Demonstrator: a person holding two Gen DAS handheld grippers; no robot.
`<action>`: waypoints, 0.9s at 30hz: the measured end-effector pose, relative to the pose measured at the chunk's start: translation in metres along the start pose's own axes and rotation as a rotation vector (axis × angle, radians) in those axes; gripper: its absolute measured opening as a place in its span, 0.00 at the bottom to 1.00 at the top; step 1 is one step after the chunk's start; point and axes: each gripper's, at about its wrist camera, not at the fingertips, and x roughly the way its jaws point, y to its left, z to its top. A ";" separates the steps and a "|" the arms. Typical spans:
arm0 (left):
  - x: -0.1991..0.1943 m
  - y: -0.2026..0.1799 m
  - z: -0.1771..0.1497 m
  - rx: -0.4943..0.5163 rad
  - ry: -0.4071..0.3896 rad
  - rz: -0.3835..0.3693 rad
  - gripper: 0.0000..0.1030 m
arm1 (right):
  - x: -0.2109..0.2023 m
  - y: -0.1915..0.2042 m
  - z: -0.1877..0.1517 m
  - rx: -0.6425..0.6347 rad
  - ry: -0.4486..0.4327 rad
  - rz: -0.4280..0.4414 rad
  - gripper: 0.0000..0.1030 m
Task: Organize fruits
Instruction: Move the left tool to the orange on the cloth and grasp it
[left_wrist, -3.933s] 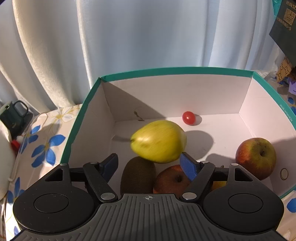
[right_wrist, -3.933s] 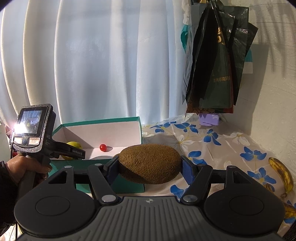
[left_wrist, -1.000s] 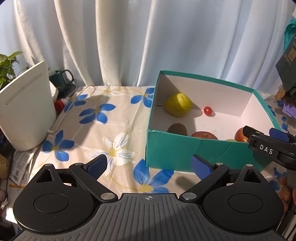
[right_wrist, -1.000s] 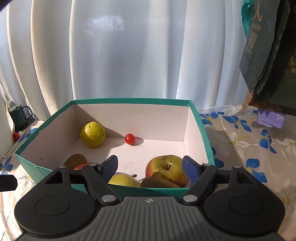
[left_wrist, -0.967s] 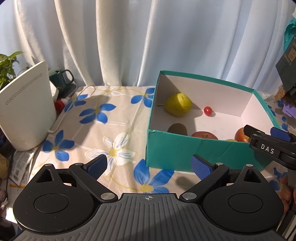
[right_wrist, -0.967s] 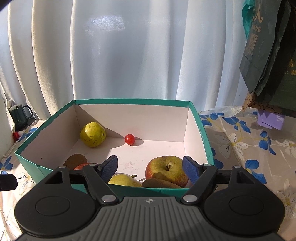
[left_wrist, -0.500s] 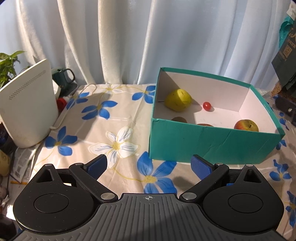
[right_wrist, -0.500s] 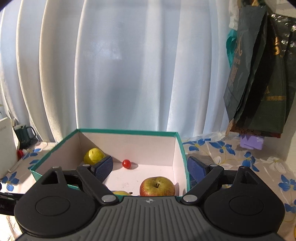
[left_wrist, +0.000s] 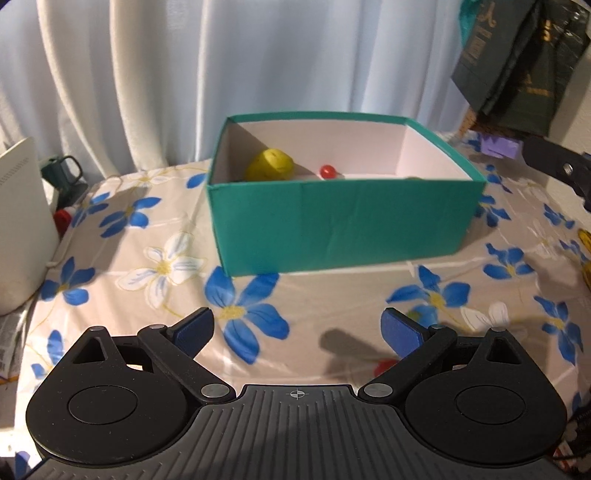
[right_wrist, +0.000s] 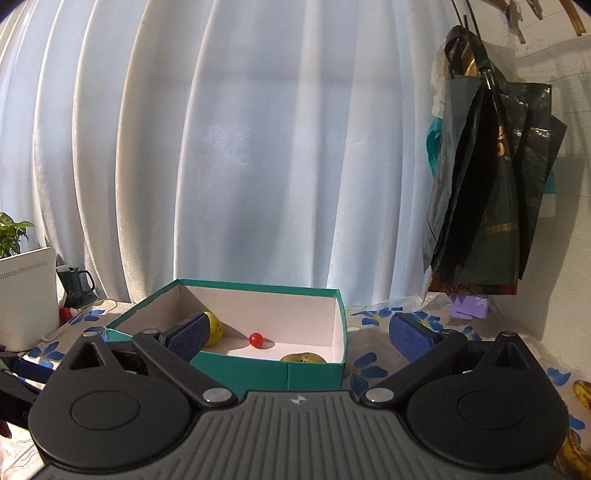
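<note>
A teal box (left_wrist: 332, 225) with a white inside stands on the flowered cloth. A yellow pear (left_wrist: 269, 168) and a cherry tomato (left_wrist: 327, 171) show over its rim. In the right wrist view the box (right_wrist: 236, 365) also shows the pear (right_wrist: 216, 328), the tomato (right_wrist: 255, 338) and the top of an apple (right_wrist: 303, 357). My left gripper (left_wrist: 297, 326) is open over bare cloth in front of the box. A small red round thing (left_wrist: 382, 367) lies by its right finger. My right gripper (right_wrist: 299, 336) is back from the box, jaws opening wide, with nothing between them.
White curtains hang behind. A white device (right_wrist: 26, 295) and a dark mug (right_wrist: 75, 284) stand at the left. Dark bags (right_wrist: 487, 206) hang at the right over a purple item (right_wrist: 469, 306). Bananas (right_wrist: 583, 391) lie at the cloth's right edge. The right tool's black body (left_wrist: 554, 166) reaches in from the right.
Both grippers have drawn back from the box, which now looks smaller. The right gripper, which held a kiwi earlier, is empty and its jaws have spread wider. The left view has swung right.
</note>
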 end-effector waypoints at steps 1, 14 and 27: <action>0.001 -0.006 -0.006 0.022 0.011 -0.016 0.97 | -0.003 -0.001 -0.002 0.005 0.004 -0.006 1.00; 0.014 -0.048 -0.050 0.146 0.087 -0.086 0.96 | -0.012 -0.008 -0.033 0.100 0.136 0.025 1.00; 0.027 -0.048 -0.056 0.108 0.116 -0.094 0.86 | -0.024 -0.015 -0.040 0.104 0.157 0.001 1.00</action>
